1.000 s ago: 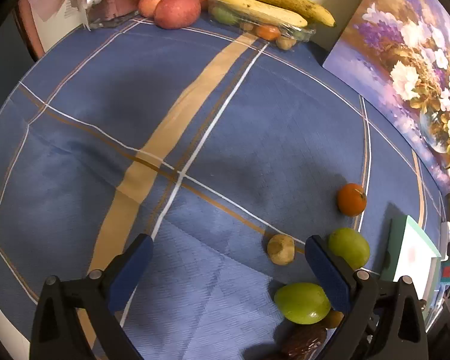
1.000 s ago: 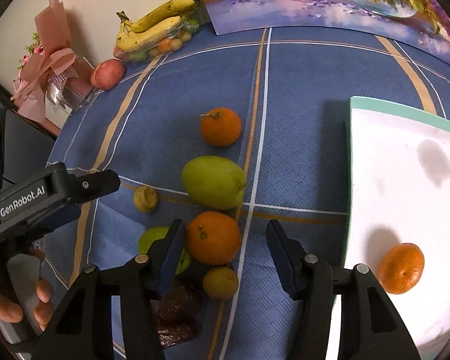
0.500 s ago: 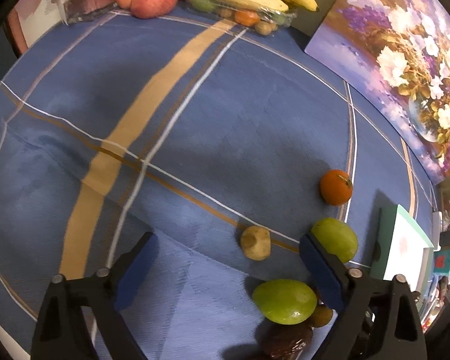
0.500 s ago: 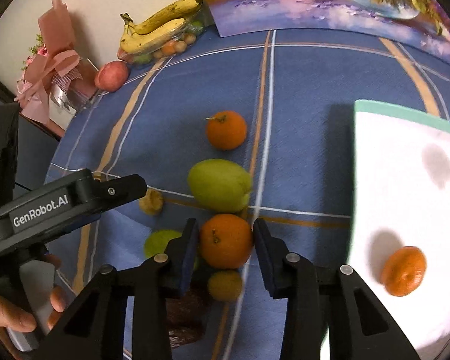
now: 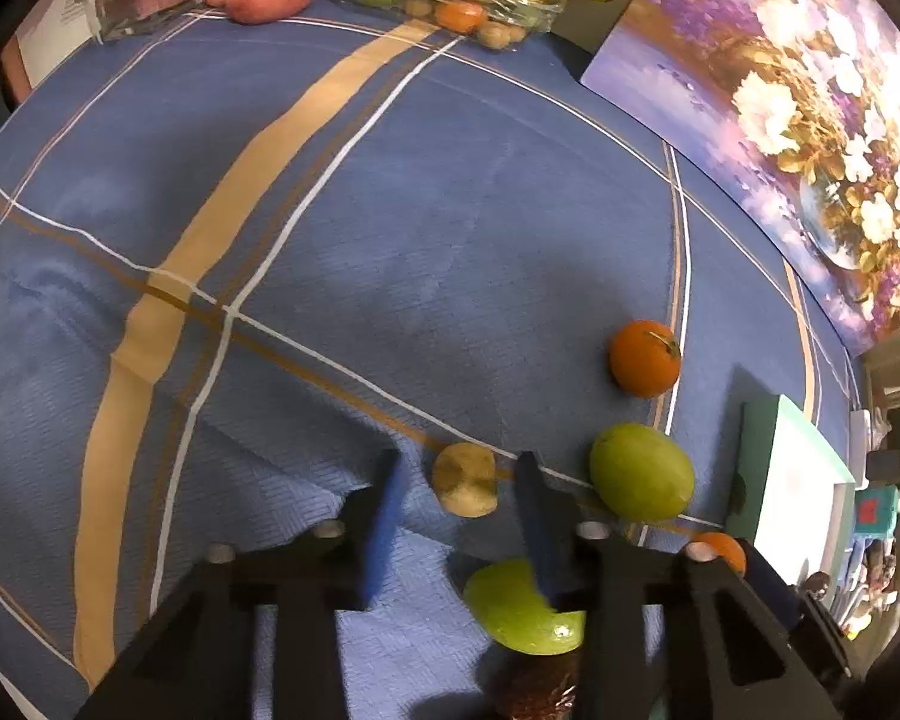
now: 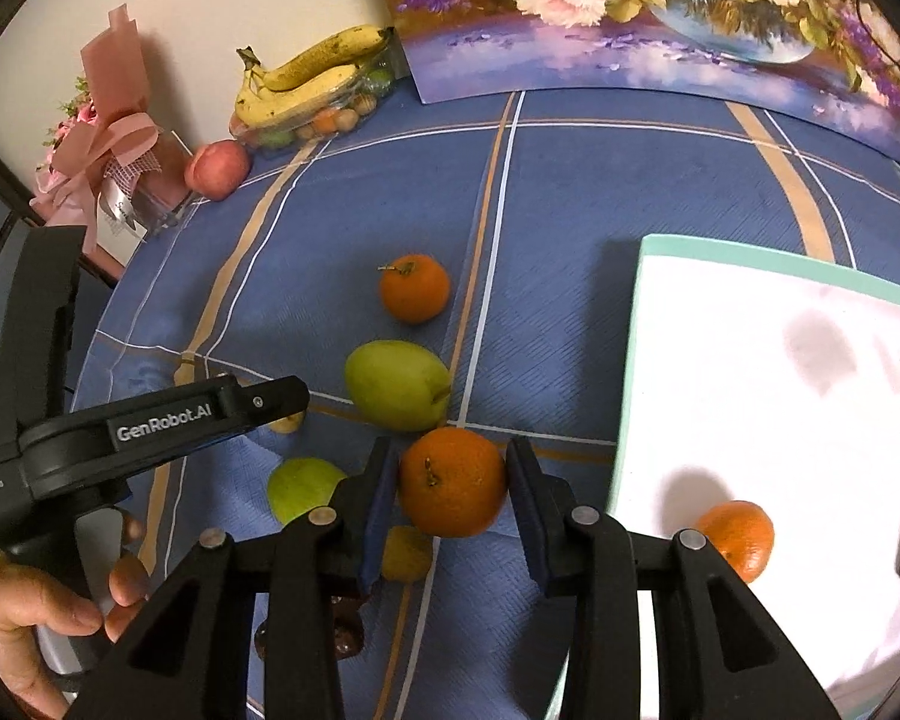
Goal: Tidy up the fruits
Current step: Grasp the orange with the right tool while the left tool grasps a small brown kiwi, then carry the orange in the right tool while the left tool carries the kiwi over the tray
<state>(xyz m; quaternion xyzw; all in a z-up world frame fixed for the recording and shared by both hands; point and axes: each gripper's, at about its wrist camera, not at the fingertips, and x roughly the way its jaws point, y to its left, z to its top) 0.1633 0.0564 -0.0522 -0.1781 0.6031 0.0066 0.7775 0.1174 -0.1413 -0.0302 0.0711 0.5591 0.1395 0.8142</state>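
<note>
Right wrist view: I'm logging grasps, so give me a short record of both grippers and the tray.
right gripper: jaws just closed, pads pressing the held orange
left gripper: jaws just closing around the small yellowish fruit, gaps visible on both sides
tray: one tray orange inside

A home dining table: checked blue tablecloth (image 6: 570, 192), flower painting (image 6: 660, 18), wrapped bouquet (image 6: 108, 150), bananas (image 6: 306, 84).
</note>
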